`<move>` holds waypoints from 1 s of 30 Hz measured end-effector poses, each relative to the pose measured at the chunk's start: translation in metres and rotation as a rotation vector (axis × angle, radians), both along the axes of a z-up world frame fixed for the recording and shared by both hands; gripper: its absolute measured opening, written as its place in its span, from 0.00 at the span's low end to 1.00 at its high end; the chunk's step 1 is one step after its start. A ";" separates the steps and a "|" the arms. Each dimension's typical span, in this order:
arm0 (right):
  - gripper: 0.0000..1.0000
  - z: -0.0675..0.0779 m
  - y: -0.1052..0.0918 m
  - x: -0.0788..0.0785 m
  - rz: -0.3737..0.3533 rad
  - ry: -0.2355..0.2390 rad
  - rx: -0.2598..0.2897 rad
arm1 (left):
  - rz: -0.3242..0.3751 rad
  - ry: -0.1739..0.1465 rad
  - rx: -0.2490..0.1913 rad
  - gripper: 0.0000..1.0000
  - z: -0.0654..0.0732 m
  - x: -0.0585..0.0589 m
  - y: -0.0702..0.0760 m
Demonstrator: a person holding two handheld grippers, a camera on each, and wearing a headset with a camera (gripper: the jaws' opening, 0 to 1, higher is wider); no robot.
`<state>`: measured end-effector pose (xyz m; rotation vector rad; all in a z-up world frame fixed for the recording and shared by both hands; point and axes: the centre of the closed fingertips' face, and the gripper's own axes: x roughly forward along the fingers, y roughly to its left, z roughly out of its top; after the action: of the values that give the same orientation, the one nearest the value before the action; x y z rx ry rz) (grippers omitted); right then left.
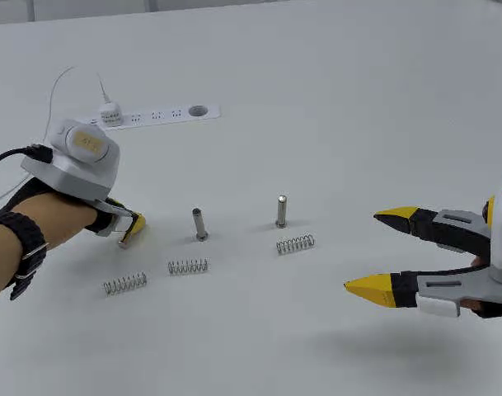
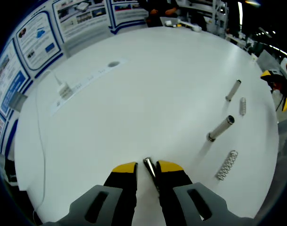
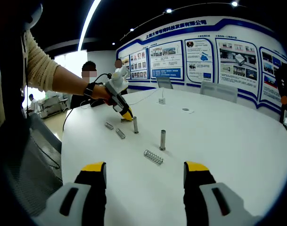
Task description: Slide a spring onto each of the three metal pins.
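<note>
Two metal pins stand upright on the white table, one (image 1: 199, 223) left of the other (image 1: 281, 210). A third pin (image 2: 149, 167) lies between the jaws of my left gripper (image 1: 130, 231), which is shut on it low on the table at the left. Three springs lie flat in front of the pins: a left spring (image 1: 124, 284), a middle spring (image 1: 188, 266) and a right spring (image 1: 295, 244). My right gripper (image 1: 362, 252) hovers at the right, open and holding nothing, well clear of the right spring (image 3: 153, 157) and the nearer pin (image 3: 162, 140).
A white power strip (image 1: 156, 115) with a plugged-in cable lies at the back left of the table (image 1: 333, 107). Poster walls, chairs and another person (image 3: 89, 75) surround the table in the right gripper view.
</note>
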<state>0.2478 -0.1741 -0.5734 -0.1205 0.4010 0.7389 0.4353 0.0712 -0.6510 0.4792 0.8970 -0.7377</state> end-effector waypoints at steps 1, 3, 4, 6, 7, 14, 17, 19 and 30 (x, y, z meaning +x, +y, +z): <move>0.67 0.000 0.000 0.000 0.000 0.001 0.000 | 0.002 0.002 0.002 0.16 0.000 0.000 0.000; 0.67 -0.001 -0.001 0.000 -0.003 0.000 0.001 | 0.005 0.007 0.008 0.15 -0.001 0.000 -0.001; 0.67 -0.001 -0.001 0.000 -0.004 -0.001 0.001 | 0.006 0.009 0.015 0.15 -0.001 0.000 0.000; 0.67 -0.001 -0.002 0.000 -0.006 -0.001 0.003 | 0.014 0.014 0.018 0.15 -0.002 0.001 -0.001; 0.67 -0.001 -0.002 0.000 -0.006 -0.001 0.003 | 0.018 0.020 0.023 0.14 -0.002 0.001 0.000; 0.68 -0.002 -0.003 0.000 -0.009 0.000 0.006 | 0.035 0.041 0.050 0.12 -0.004 0.002 0.000; 0.68 -0.003 -0.003 -0.001 -0.009 0.001 0.007 | 0.044 0.052 0.060 0.12 -0.004 0.003 0.000; 0.68 -0.003 -0.004 -0.001 -0.010 0.002 0.006 | 0.047 0.059 0.061 0.11 -0.004 0.002 0.000; 0.67 -0.005 -0.005 -0.001 -0.012 0.006 0.007 | 0.095 0.073 0.051 0.09 -0.005 0.001 0.002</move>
<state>0.2467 -0.1792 -0.5786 -0.1095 0.4050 0.7288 0.4367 0.0728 -0.6562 0.4535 1.0024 -0.6500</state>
